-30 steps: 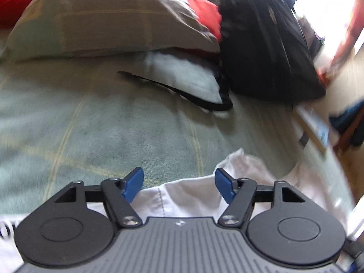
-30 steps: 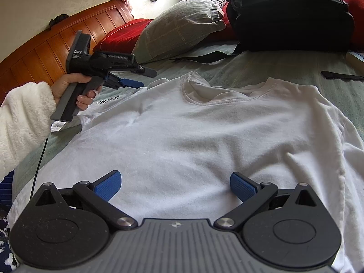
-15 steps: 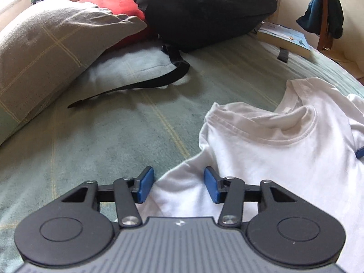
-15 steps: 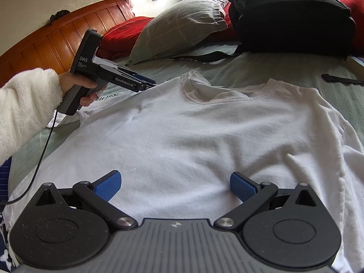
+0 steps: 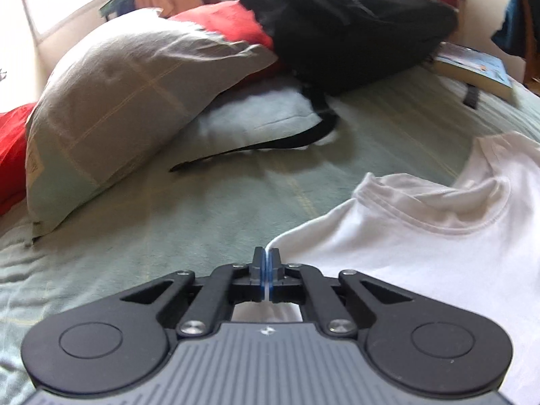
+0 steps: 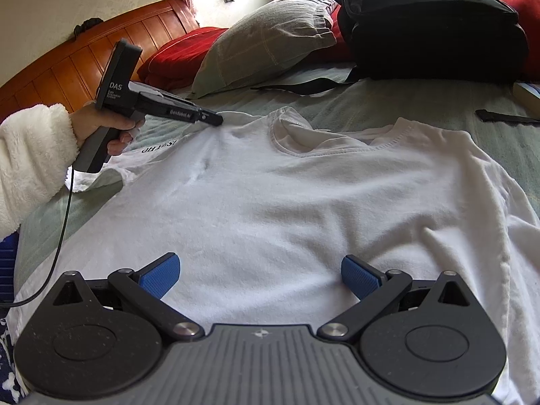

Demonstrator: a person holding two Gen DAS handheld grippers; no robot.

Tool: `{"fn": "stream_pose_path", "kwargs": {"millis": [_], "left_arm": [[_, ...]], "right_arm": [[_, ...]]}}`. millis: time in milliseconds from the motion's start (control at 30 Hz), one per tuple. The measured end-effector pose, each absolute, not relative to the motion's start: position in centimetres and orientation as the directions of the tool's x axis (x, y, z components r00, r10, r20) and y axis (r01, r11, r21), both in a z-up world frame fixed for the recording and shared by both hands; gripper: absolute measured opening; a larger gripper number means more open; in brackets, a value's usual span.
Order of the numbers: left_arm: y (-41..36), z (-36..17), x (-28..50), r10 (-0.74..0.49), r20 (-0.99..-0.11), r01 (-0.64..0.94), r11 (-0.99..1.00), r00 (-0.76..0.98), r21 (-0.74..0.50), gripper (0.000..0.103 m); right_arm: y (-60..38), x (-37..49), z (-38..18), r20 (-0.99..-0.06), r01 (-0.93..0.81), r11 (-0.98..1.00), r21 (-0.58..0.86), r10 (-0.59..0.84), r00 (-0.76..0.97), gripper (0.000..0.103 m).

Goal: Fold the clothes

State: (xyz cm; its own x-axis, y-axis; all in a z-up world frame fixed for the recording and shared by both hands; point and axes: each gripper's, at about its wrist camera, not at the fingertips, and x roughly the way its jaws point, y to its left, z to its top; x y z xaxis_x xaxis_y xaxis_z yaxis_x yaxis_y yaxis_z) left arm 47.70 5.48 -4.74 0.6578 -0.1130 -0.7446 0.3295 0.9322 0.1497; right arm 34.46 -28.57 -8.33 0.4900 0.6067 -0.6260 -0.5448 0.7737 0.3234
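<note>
We see the left tongs [image 5: 266, 270] closed, pads pinching white cloth, held by the left hand [image 6: 101, 128]. The right tongs [image 6: 261, 275] gape wide, pointing downward.

One white T-shirt [image 6: 287, 202] lay spread on the one bed [image 5: 202, 209], which had one wooden headboard [image 6: 67, 67]. Two claws were in sight: the left claw [image 5: 266, 270], and the right claw [image 6: 260, 275] with its two blue pads. One hand [image 6: 108, 128] in one fluffy white sleeve [image 6: 30, 155] showed, with one black cable [image 6: 57, 236] trailing from the tool it held. There was one grey-green checked pillow [image 5: 118, 101], one black backpack [image 6: 428, 27] with one loose strap [image 5: 256, 148], and one book [image 5: 476, 67]. Red cushions [image 6: 179, 54] numbered at least two. One separate black strap piece [image 6: 506, 116] lay apart.
</note>
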Motion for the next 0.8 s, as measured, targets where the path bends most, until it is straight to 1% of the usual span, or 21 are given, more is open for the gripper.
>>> {"fn": "stream_pose_path", "kwargs": {"millis": [100, 133, 200, 233, 267, 300, 333, 400, 433, 467, 500, 533, 567, 600, 633, 667, 733, 800], "left_arm": [[6.2, -4.9, 48.1, -0.114, -0.75, 0.294, 0.949, 0.652, 0.111, 0.001], [6.3, -4.7, 48.1, -0.119, -0.742, 0.286, 0.953, 0.66, 0.101, 0.005], [6.3, -3.9, 47.6, -0.132, -0.712, 0.271, 0.959, 0.69, 0.084, 0.009], [6.1, -3.4, 47.3, -0.154, -0.701, 0.274, 0.96, 0.696, 0.061, 0.014], [5.7, -3.2, 47.0, -0.196, -0.701, 0.3, 0.954, 0.685, 0.026, 0.025], [5.3, -3.0, 46.7, -0.24, -0.702, 0.329, 0.944, 0.67, -0.009, 0.029], [4.6, -3.1, 46.4, -0.291, -0.713, 0.374, 0.927, 0.638, -0.044, 0.034], [3.5, -3.9, 46.1, -0.368, -0.736, 0.437, 0.893, 0.568, -0.109, 0.037], [3.1, -4.5, 46.1, -0.365, -0.749, 0.444, 0.89, 0.552, -0.106, 0.038], [2.9, -5.1, 46.2, -0.315, -0.766, 0.42, 0.905, 0.56, -0.065, 0.038], [3.2, -5.9, 46.7, -0.222, -0.784, 0.357, 0.934, 0.58, -0.001, 0.038], [3.6, -6.6, 47.2, -0.138, -0.792, 0.29, 0.956, 0.594, 0.051, 0.044], [4.8, -6.8, 47.7, -0.104, -0.787, 0.216, 0.976, 0.608, 0.038, 0.052], [5.7, -6.6, 48.1, -0.093, -0.786, 0.152, 0.988, 0.611, 0.001, 0.051], [6.2, -6.2, 48.2, -0.088, -0.785, 0.113, 0.993, 0.614, -0.023, 0.044], [6.4, -5.8, 48.2, -0.086, -0.781, 0.086, 0.995, 0.619, -0.042, 0.043], [5.3, -4.7, 47.3, -0.123, -0.756, 0.136, 0.99, 0.643, -0.045, 0.045], [3.5, -3.7, 46.5, -0.234, -0.743, 0.234, 0.966, 0.626, -0.108, 0.047]], "right_arm": [[-28.6, 34.4, -8.3, -0.625, -0.544, 0.773, 0.325, 0.608, 0.49, 0.103], [-28.6, 34.4, -8.3, -0.625, -0.544, 0.773, 0.326, 0.608, 0.49, 0.103], [-28.7, 34.4, -8.3, -0.622, -0.541, 0.773, 0.331, 0.61, 0.49, 0.103], [-28.8, 34.4, -8.3, -0.621, -0.54, 0.772, 0.335, 0.612, 0.49, 0.103], [-28.8, 34.4, -8.3, -0.619, -0.538, 0.771, 0.339, 0.614, 0.489, 0.103], [-28.8, 34.4, -8.2, -0.618, -0.537, 0.771, 0.343, 0.615, 0.489, 0.103], [-28.8, 34.4, -8.2, -0.617, -0.535, 0.771, 0.345, 0.616, 0.489, 0.103], [-28.9, 34.4, -8.2, -0.617, -0.535, 0.771, 0.347, 0.617, 0.489, 0.103], [-28.9, 34.4, -8.2, -0.617, -0.535, 0.771, 0.346, 0.616, 0.489, 0.103], [-28.9, 34.4, -8.2, -0.617, -0.535, 0.771, 0.345, 0.616, 0.49, 0.103], [-28.9, 34.4, -8.1, -0.617, -0.534, 0.772, 0.345, 0.616, 0.491, 0.103], [-28.9, 34.4, -8.1, -0.615, -0.533, 0.772, 0.347, 0.616, 0.492, 0.103], [-29.0, 34.3, -8.1, -0.614, -0.532, 0.772, 0.349, 0.617, 0.492, 0.103], [-29.1, 34.3, -8.1, -0.612, -0.529, 0.772, 0.352, 0.617, 0.494, 0.103], [-29.2, 34.4, -8.1, -0.61, -0.526, 0.772, 0.357, 0.619, 0.495, 0.103], [-29.3, 34.4, -8.1, -0.607, -0.522, 0.771, 0.364, 0.622, 0.495, 0.103], [-29.5, 34.5, -8.1, -0.603, -0.517, 0.769, 0.376, 0.626, 0.494, 0.103], [-29.6, 34.6, -8.0, -0.6, -0.513, 0.769, 0.382, 0.628, 0.495, 0.103]]}}
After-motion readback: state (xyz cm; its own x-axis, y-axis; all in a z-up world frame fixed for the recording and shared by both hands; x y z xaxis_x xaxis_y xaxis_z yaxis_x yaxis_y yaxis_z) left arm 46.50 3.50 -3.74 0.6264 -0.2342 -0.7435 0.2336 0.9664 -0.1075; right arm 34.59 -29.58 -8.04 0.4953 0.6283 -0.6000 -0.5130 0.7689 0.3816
